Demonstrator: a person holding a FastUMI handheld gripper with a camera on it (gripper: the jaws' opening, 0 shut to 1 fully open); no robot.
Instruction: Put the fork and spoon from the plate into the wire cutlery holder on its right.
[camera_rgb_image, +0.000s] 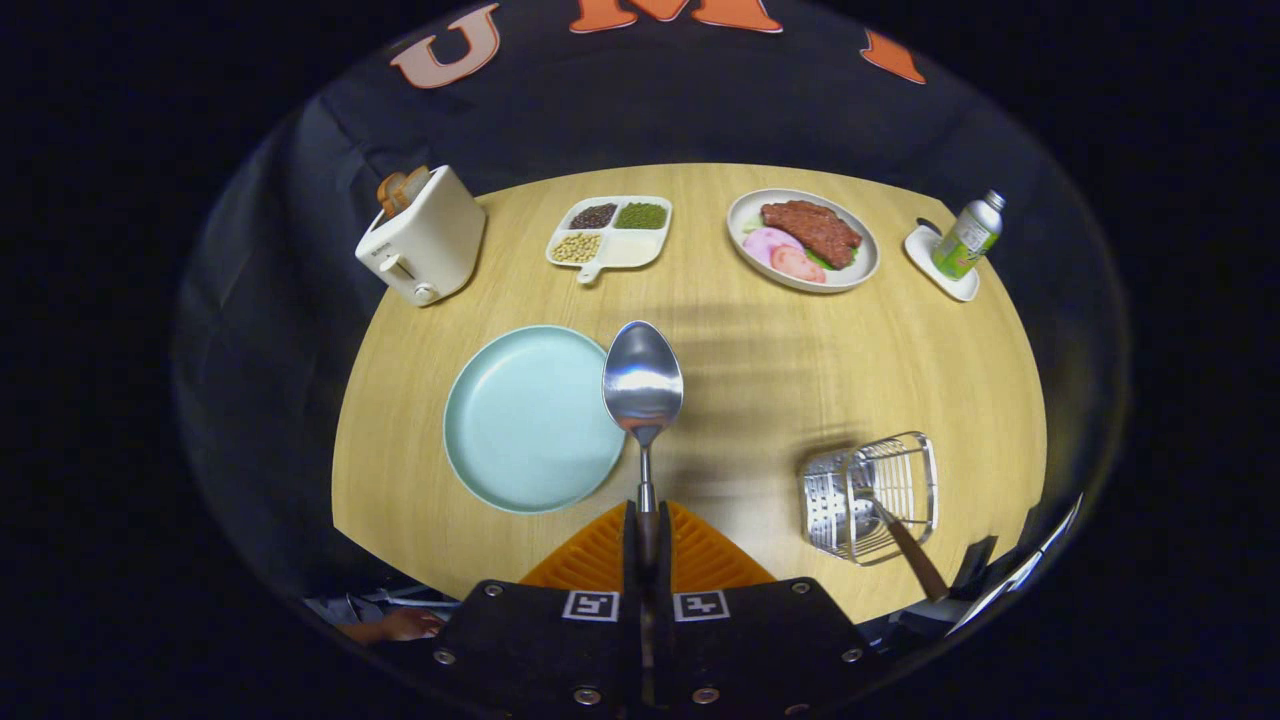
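Note:
My gripper (646, 540) is shut on the handle of a metal spoon (643, 385), whose bowl points forward above the table, beside the right rim of the pale blue plate (520, 420). The plate holds nothing. To the right of the fingers stands the wire cutlery holder (870, 495), with a brown-handled utensil (912, 556) leaning out of it toward me; its head is hidden inside the holder.
On the round wooden table (760, 360), beyond the spoon: a white toaster (425, 240) with bread, a divided dish of beans (610, 235), a plate of meat (803, 240), and a bottle (966, 237) on a white coaster. A person's hand (400, 626) shows below the table's near edge.

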